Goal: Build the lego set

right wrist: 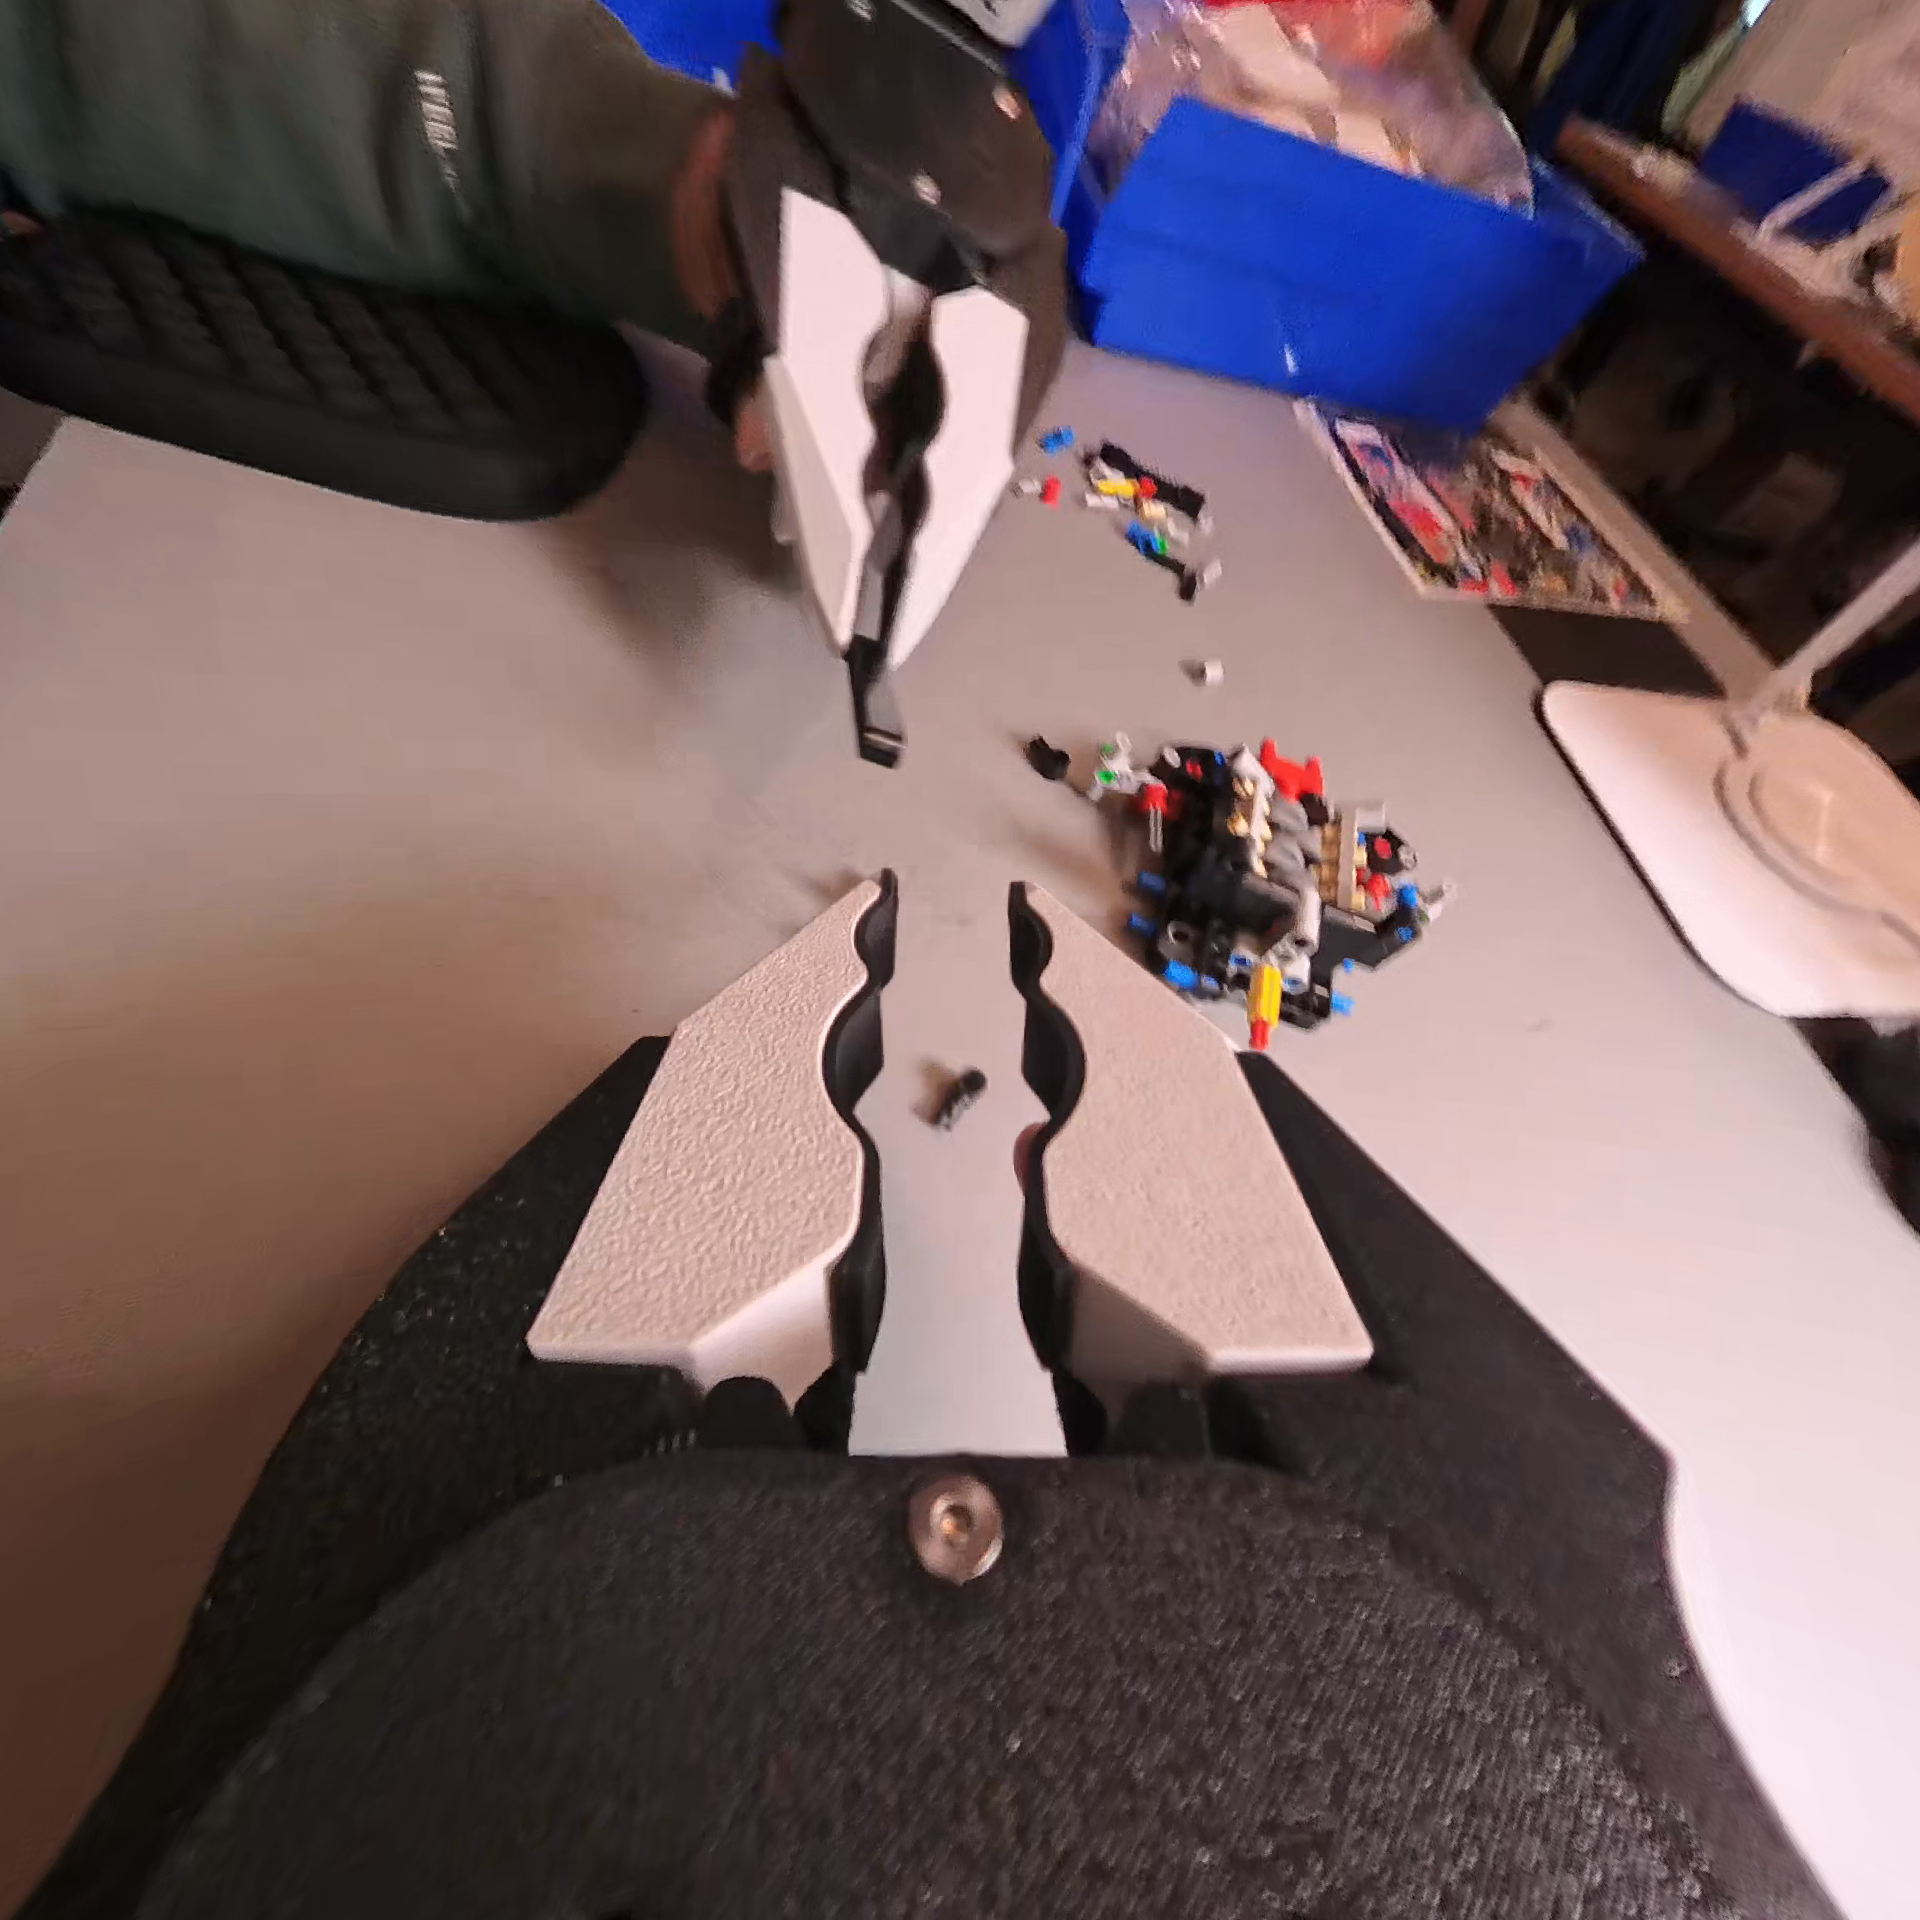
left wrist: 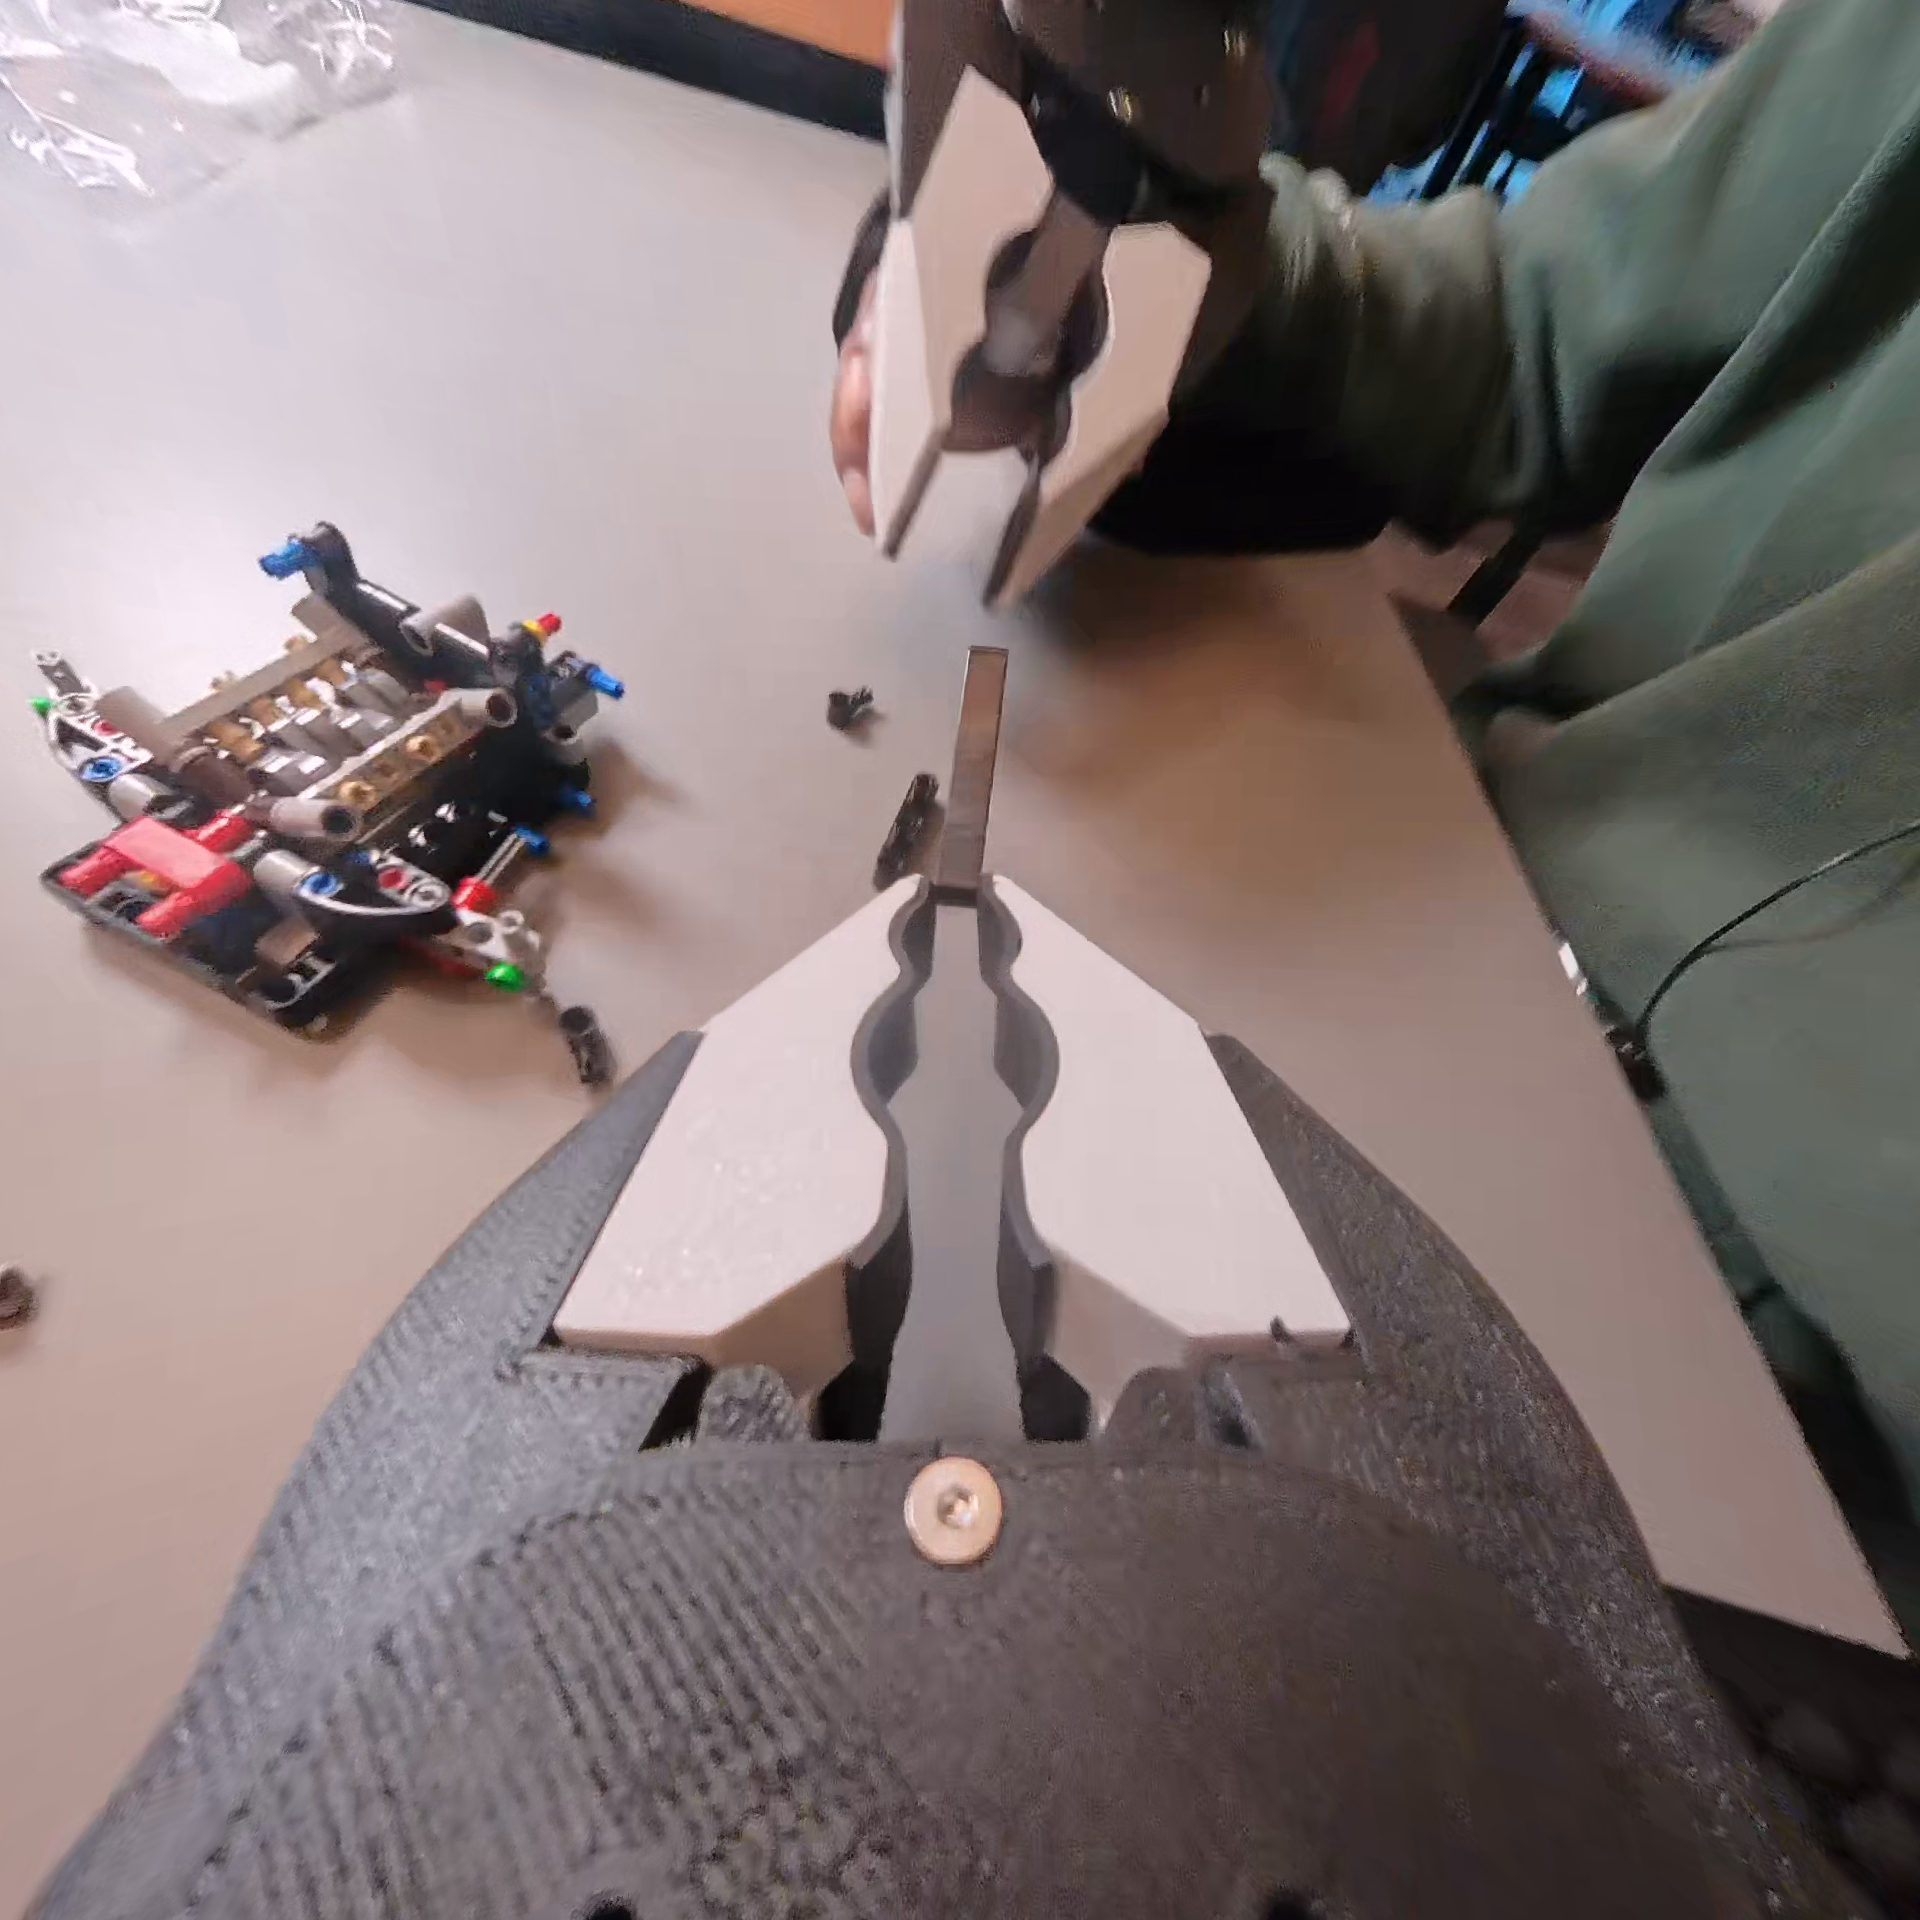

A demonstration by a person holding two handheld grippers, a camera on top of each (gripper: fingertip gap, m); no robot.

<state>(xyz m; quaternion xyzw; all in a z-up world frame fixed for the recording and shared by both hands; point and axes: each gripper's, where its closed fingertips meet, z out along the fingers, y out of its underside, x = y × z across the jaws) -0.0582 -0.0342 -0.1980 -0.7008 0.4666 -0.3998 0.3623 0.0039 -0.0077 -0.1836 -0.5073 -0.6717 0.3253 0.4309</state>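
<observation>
While the left gripper (left wrist: 958, 891) pinches a flat black beam (left wrist: 975, 769), the right gripper's (right wrist: 948, 894) narrowly parted jaws could knock it askew.

No text, label or number is legible; pale lettering on the green sleeve (right wrist: 436, 135), left of the blue bin (right wrist: 1330, 260), is too blurred.

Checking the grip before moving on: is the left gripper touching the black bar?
Touching. The left wrist view shows the left gripper pinching the black bar at its fingertips.
</observation>
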